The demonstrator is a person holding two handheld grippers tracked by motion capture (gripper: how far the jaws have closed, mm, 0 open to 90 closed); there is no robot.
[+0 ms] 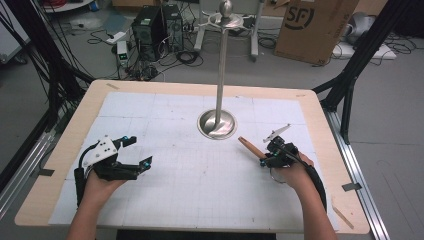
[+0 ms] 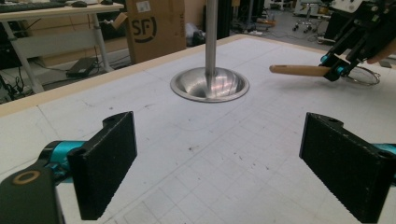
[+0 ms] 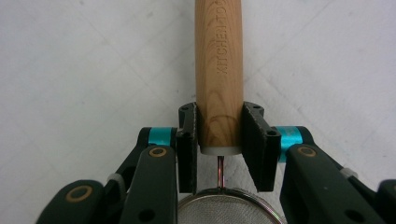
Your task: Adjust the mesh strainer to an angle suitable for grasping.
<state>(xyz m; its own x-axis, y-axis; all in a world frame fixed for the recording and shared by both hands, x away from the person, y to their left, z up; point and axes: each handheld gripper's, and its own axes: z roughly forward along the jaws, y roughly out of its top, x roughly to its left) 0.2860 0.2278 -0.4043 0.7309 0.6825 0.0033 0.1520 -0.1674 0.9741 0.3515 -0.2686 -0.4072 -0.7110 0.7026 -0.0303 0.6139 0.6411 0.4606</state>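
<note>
At 4 o'clock from stand base (image 1: 216,123), right gripper (image 1: 265,159) clamps wooden handle (image 3: 219,74) of strainer (image 3: 226,207), jaws tight on both sides, handle pointing to 10 o'clock. Left gripper (image 1: 136,152) at table's (image 1: 65,150) 8 o'clock, jaws wide apart, holding nothing.
</note>
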